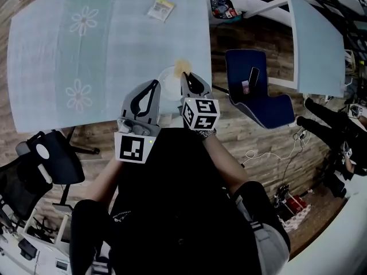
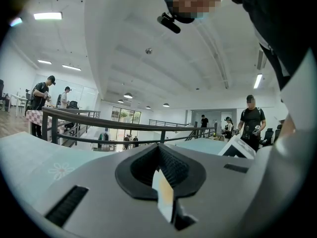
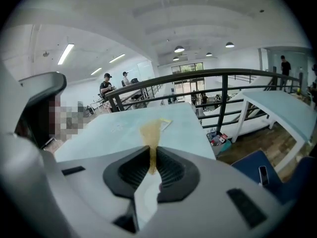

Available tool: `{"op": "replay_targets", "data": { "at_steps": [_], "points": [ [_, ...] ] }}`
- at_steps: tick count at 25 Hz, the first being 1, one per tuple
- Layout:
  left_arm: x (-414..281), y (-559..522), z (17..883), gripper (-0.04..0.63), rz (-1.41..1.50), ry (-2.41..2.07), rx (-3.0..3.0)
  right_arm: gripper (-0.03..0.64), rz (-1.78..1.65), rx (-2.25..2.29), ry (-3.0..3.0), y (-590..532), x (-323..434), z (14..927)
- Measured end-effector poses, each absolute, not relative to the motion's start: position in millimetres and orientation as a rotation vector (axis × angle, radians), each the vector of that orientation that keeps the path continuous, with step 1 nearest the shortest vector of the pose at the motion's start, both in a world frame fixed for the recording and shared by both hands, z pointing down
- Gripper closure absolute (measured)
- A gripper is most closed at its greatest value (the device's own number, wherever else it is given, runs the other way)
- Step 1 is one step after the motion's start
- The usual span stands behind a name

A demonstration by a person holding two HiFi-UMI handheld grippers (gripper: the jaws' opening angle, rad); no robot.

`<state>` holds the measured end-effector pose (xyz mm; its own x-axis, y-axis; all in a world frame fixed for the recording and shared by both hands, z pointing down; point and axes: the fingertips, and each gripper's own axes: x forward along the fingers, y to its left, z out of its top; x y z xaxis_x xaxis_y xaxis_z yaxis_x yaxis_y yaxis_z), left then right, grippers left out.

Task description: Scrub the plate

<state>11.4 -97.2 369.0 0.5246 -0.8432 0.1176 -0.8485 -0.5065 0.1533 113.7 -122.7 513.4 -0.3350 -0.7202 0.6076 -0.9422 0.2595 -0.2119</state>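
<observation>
Left gripper point(image 1: 155, 85) pinches the plate point(image 1: 167, 86) rim between its fingers; right gripper point(image 1: 184, 78) clamps a yellow sponge point(image 1: 182, 67).

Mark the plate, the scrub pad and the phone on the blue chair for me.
plate point(image 1: 167, 83): head view, on its bare pale middle.
scrub pad point(image 3: 150, 133): right gripper view, on the tan part sticking out past the jaws.
phone point(image 1: 253, 75): head view, on the middle of its dark body.

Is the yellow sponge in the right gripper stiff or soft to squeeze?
Probably soft: the right gripper pinches the sponge thin between its jaws, and it widens beyond them. It also seems light and springy, since the free end sticks out without drooping.
</observation>
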Motion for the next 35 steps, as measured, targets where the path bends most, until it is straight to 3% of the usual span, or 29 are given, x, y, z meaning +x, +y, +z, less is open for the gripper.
{"op": "replay_targets", "data": {
  "at_steps": [17,35],
  "points": [
    [-3,-109,378,0.583,0.060,-1.573,2.455,0.571,0.844,1.211,-2.029,-128,87,610],
    [-4,-105,381,0.583,0.099,-1.569,2.465,0.572,0.870,1.243,-1.921,-129,102,648]
  ]
}}
